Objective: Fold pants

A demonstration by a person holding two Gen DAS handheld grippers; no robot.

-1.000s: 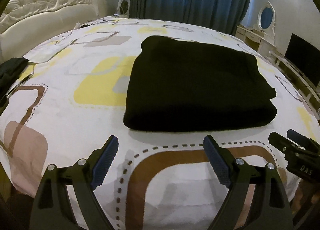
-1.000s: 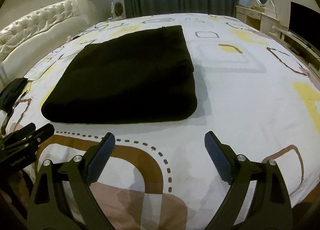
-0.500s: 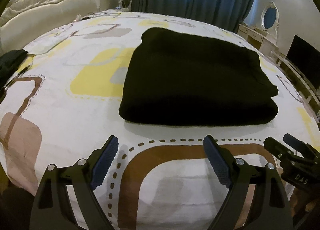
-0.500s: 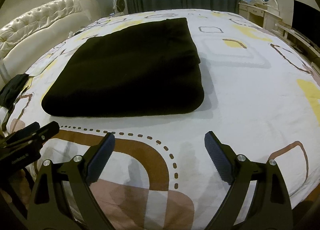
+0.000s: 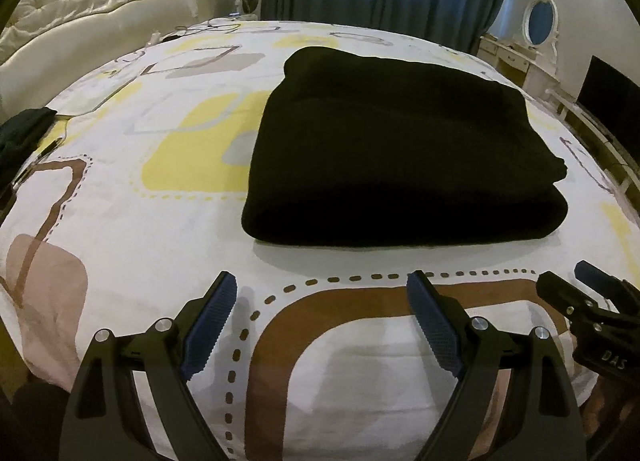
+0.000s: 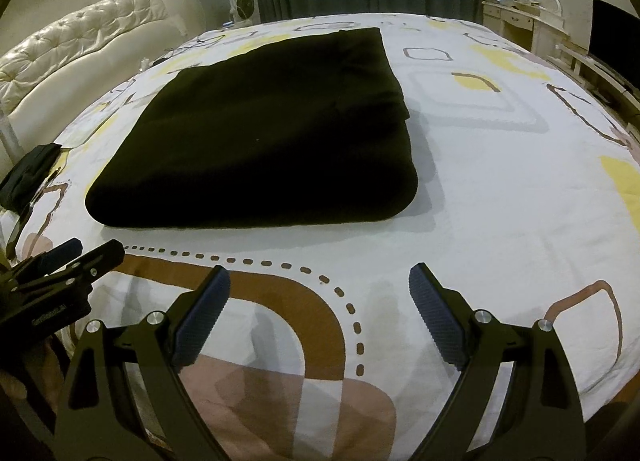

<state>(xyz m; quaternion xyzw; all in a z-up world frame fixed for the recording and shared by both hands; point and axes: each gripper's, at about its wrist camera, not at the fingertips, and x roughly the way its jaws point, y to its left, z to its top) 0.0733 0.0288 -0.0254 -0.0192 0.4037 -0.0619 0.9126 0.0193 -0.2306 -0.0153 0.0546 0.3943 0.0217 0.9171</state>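
Pants: we see the folded black fabric pants [image 5: 400,165] mid-bed on the patterned white bedspread [image 5: 120,221], straight ahead, rounded fold edge facing us. Left gripper [image 5: 320,321] and right gripper [image 6: 320,313] hover spread wide, empty, about equally near.
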